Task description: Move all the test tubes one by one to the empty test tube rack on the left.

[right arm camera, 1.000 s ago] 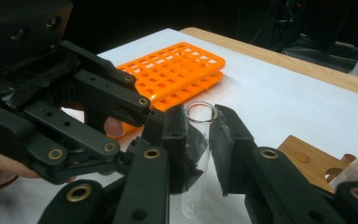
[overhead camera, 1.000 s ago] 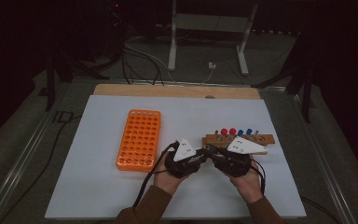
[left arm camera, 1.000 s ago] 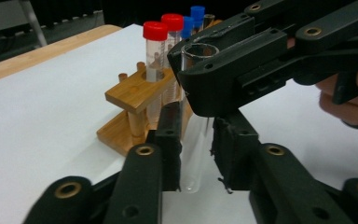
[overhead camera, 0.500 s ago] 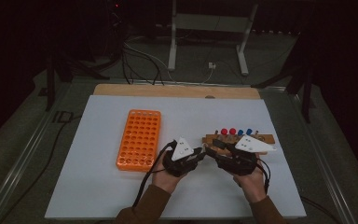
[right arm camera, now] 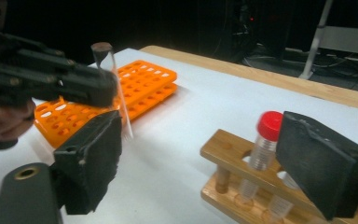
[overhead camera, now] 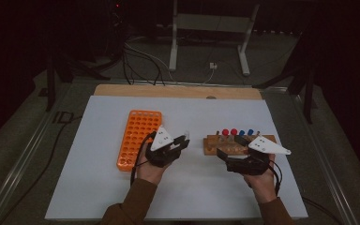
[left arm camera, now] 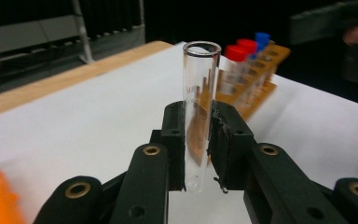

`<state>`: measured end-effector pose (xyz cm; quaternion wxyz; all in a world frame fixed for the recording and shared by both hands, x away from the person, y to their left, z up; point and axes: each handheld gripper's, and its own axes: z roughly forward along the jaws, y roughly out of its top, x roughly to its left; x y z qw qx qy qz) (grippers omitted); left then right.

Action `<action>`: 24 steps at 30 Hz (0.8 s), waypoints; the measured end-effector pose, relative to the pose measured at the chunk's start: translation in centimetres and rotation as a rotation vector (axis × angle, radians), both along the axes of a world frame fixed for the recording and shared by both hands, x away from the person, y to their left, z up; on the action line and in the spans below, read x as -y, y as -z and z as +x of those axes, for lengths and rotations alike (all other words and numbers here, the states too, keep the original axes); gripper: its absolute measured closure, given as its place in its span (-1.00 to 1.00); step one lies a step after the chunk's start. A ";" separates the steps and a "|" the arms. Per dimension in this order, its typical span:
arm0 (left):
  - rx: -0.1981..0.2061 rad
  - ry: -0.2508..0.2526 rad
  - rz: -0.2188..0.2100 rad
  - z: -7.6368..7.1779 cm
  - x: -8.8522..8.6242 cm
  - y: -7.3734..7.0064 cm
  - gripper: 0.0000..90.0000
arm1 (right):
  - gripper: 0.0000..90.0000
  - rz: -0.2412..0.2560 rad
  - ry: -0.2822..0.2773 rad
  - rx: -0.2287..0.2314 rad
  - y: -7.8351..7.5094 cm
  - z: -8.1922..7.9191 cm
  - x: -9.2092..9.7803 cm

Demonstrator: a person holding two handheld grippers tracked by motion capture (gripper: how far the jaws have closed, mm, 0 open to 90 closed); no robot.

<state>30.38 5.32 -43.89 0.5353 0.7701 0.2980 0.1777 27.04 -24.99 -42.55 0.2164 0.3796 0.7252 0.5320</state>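
Overhead, left tool [overhead camera: 180,140] grips a glass tube [left arm camera: 199,107] above the white table [overhead camera: 98,187]; right tool [overhead camera: 232,146] gapes, dark room.

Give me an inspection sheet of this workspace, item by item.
Surface: white sheet on a wooden-edged table.
Job's things: clear uncapped glass tube, upright; orange rack; wooden rack holding red- and blue-capped tubes.
Clutter: nothing seen.
Grippers: left gripper shut on the glass tube; right gripper open beside the wooden rack.
Cables: floor cables behind the table; one trails from each gripper.
Surroundings: dark room, metal stand behind.
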 end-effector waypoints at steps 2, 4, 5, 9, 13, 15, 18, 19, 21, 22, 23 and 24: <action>0.007 -0.021 -0.005 0.4 -0.8 -0.2 0.71 | -0.84 -0.008 0.012 0.003 0.1 -0.2 0.3; 0.014 -0.042 -0.005 0.9 -1.6 -0.5 0.71 | -0.89 -0.008 0.016 0.004 0.2 -0.2 0.5; 0.023 -0.063 -0.003 1.3 -2.3 -0.6 0.71 | -0.93 -0.007 0.017 0.007 0.3 -0.4 0.9; 0.029 -0.093 -0.006 2.1 -3.3 -0.7 0.71 | -0.98 0.007 0.030 0.011 0.5 -0.5 1.5; 0.029 -0.134 0.001 3.0 -4.3 -0.4 0.71 | -1.00 0.025 0.044 0.004 0.7 -0.5 1.9; 0.029 -0.151 0.005 3.5 -4.6 -0.2 0.71 | -1.00 0.023 0.045 0.005 0.7 -0.5 2.0; 0.022 -0.181 0.007 4.2 -5.0 0.2 0.71 | -1.00 0.023 0.048 0.010 0.7 -0.5 2.0; 0.020 -0.189 0.014 4.4 -5.2 0.3 0.71 | -1.00 0.028 0.049 0.010 0.7 -0.5 2.1; 0.007 -0.210 0.023 4.8 -5.4 0.6 0.71 | -1.00 0.030 0.049 0.010 0.7 -0.5 2.1; -0.001 -0.222 0.042 5.0 -5.5 0.7 0.71 | -1.00 0.031 0.048 0.012 0.7 -0.5 2.2; -0.008 -0.235 0.052 5.2 -5.5 0.9 0.71 | -1.00 0.032 0.049 0.012 0.7 -0.5 2.2; -0.017 -0.245 0.057 5.4 -5.6 1.1 0.71 | -1.00 0.034 0.049 0.013 0.7 -0.5 2.2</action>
